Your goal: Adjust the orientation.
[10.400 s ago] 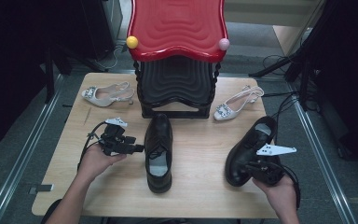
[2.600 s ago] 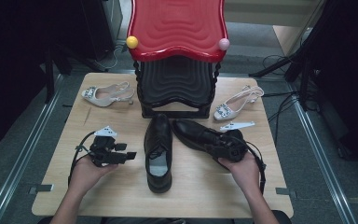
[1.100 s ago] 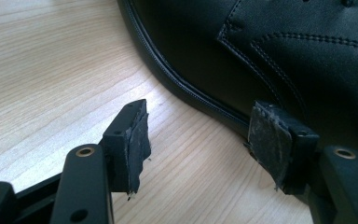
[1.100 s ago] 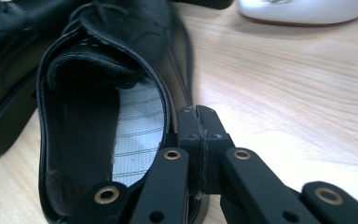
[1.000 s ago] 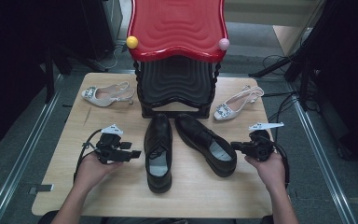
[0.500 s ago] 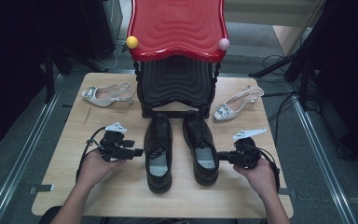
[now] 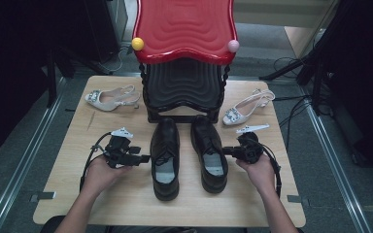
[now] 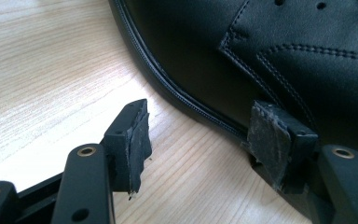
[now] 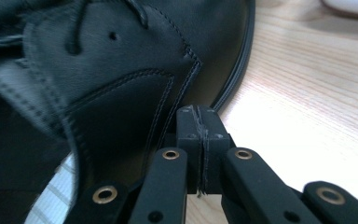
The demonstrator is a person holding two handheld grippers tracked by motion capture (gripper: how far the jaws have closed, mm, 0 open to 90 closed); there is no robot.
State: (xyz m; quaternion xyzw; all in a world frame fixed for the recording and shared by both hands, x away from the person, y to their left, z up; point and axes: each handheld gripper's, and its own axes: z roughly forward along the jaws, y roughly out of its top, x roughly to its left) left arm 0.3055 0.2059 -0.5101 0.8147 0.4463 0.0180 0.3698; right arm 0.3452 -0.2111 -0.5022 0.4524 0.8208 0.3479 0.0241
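Note:
Two black leather lace-up shoes stand side by side on the wooden table, toes toward the rack: the left shoe (image 7: 165, 155) and the right shoe (image 7: 210, 151). My left gripper (image 7: 142, 158) lies at the outer side of the left shoe (image 8: 270, 51). The left gripper (image 8: 205, 135) is open, with one pad (image 8: 272, 140) against the shoe's sole edge and nothing between the jaws. At the outer side of the right shoe (image 9: 112, 84) is my right gripper (image 7: 226, 151). The right gripper (image 9: 199, 126) is shut, its tips touching the shoe's side with nothing held.
A black tiered rack with a red wavy top (image 7: 184, 29) stands at the back centre, with a yellow ball (image 7: 137, 43) and a pink ball (image 7: 233, 46) at its corners. A silver heeled sandal (image 7: 110, 98) lies left of the rack, another (image 7: 246, 108) on its right.
The right black shoe has swung from a slant to straight beside the left shoe, with my right gripper shut at its side. My left gripper has moved in against the left shoe.

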